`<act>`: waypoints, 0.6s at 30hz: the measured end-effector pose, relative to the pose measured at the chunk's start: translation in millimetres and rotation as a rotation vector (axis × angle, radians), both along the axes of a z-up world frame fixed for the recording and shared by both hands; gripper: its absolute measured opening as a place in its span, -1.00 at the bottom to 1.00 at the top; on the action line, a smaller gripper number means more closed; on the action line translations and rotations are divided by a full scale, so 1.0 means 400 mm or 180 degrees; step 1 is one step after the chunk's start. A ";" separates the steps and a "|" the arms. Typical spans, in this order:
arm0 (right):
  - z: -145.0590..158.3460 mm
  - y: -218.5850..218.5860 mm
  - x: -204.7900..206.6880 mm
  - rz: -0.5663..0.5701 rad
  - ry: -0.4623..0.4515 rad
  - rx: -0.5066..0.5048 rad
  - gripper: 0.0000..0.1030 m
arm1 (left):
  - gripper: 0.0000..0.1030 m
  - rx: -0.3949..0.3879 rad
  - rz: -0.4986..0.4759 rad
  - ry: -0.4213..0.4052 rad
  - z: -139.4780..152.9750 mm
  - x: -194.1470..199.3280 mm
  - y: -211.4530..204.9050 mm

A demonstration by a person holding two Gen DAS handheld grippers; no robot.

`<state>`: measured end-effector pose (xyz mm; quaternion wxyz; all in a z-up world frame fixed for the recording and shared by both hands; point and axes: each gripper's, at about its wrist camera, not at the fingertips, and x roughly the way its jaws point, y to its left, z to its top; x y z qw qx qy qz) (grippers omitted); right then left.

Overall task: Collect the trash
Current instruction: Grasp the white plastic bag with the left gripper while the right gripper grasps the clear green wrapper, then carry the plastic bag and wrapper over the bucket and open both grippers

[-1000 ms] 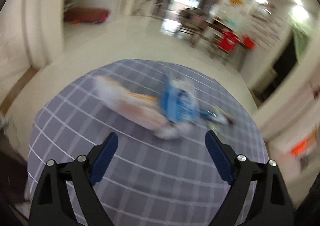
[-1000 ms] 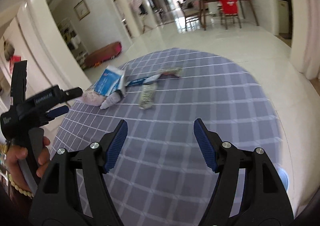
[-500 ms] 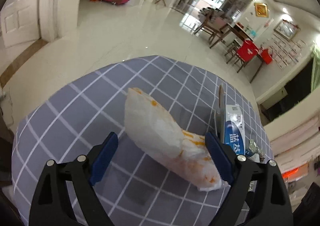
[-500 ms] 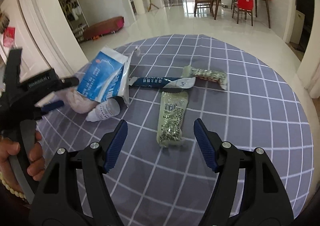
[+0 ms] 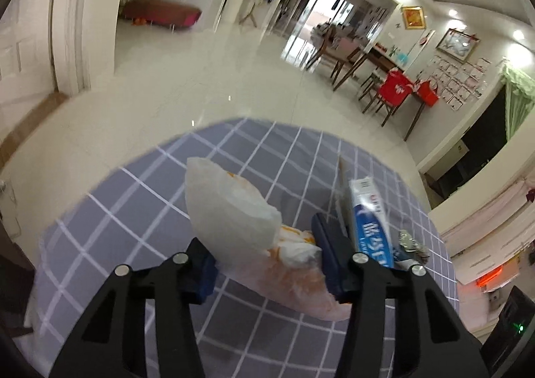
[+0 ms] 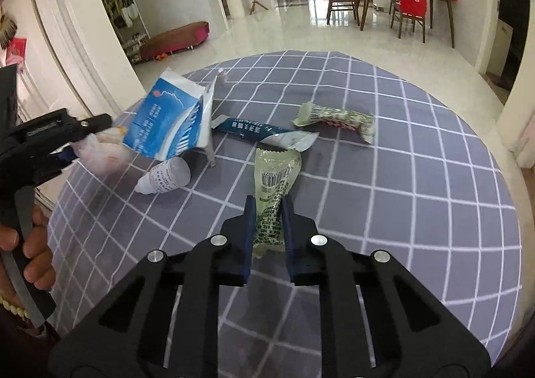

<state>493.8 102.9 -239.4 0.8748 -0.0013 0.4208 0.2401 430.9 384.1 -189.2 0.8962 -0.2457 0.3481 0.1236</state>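
Observation:
My left gripper (image 5: 264, 264) is closing its jaws on a crumpled white plastic bag (image 5: 234, 207) with orange stains, and both blue pads press into it. From the right wrist view, the left gripper (image 6: 85, 140) holds that bag (image 6: 100, 157) at the table's left edge. My right gripper (image 6: 268, 232) is closing too, and its pads pinch the near end of a pale green wrapper (image 6: 276, 174) with a barcode. Behind lie a blue-and-white packet (image 6: 167, 120), a small white bottle (image 6: 165, 175), a dark blue sachet (image 6: 264, 134) and a green-and-red wrapper (image 6: 334, 119).
All the trash lies on a round table with a grey checked cloth (image 6: 401, 211). A person's hand (image 6: 30, 244) grips the left tool's handle. The blue-and-white packet (image 5: 371, 227) stands just right of the left gripper, with crinkled foil (image 5: 409, 244) beyond. Polished floor surrounds the table.
Both grippers moved forward and down to the trash. The left jaws narrowed around the white bag, which has crumpled upward. The right jaws narrowed onto the green wrapper.

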 end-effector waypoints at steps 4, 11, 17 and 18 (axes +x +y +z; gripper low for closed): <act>0.035 -0.049 -0.045 -0.0031 -0.0039 0.0150 -0.70 | -0.03 0.0371 -0.0007 -0.0245 0.095 -0.077 -0.061; 0.112 -0.149 -0.147 -0.0125 -0.0175 0.0373 -0.70 | -0.03 0.0445 -0.0389 -0.0411 0.185 -0.151 -0.212; 0.168 -0.309 -0.246 -0.0304 -0.0336 0.0549 -0.70 | -0.03 0.0479 -0.0787 -0.0418 0.204 -0.178 -0.422; 0.172 -0.329 -0.259 -0.0339 -0.0353 0.0570 -0.70 | -0.03 0.0481 -0.0849 -0.0416 0.205 -0.181 -0.453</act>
